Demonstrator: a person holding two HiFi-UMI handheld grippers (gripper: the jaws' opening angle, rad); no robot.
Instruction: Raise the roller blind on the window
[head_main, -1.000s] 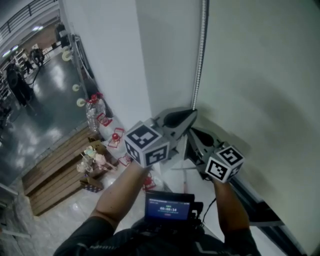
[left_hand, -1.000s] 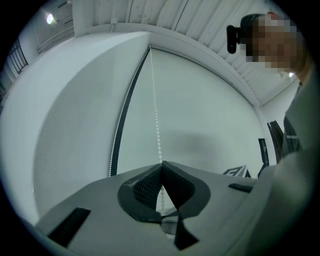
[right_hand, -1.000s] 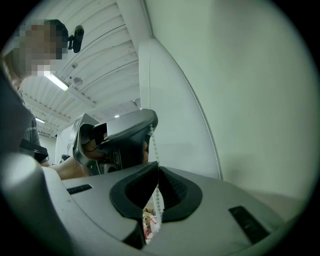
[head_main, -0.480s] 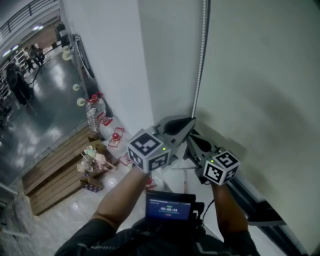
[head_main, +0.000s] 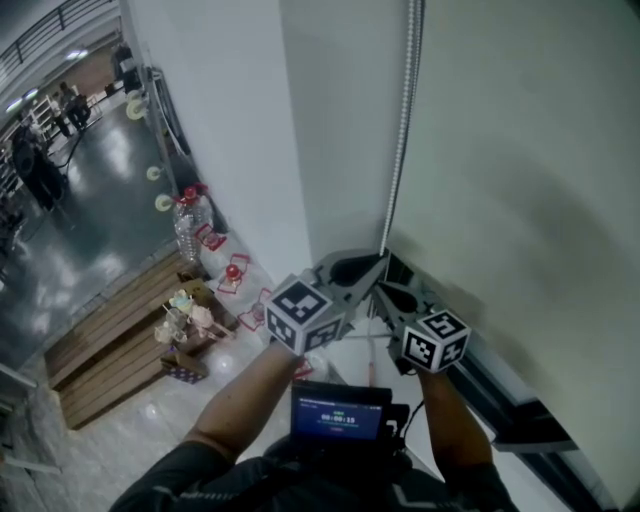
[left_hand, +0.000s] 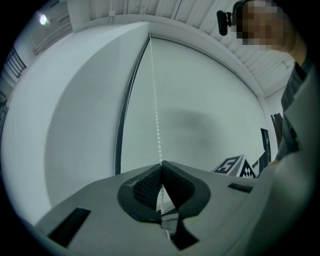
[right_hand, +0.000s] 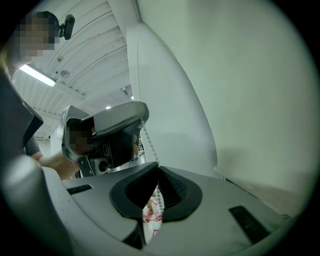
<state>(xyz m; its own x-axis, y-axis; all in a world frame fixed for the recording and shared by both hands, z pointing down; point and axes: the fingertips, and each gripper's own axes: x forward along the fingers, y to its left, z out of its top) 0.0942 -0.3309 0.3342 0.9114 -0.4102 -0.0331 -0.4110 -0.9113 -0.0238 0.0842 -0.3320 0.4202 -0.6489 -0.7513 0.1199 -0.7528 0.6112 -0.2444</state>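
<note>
Left tool (left_hand: 161, 164) and right tool (right_hand: 158, 167) each pinch the bead chain (head_main: 401, 130), left just above right, roller blind (head_main: 520, 160) ahead of both

left hand-held gripper (head_main: 384, 256): grey, black pads (left_hand: 145, 187) | black-white marker cube (head_main: 308, 313) | sleeve (head_main: 185, 472): dark

The blind (head_main: 520, 150) is smooth matt cloth, its bead chain (head_main: 402, 120) shiny (metal, seemingly); the floor (head_main: 90, 220) gleams glossy.
</note>
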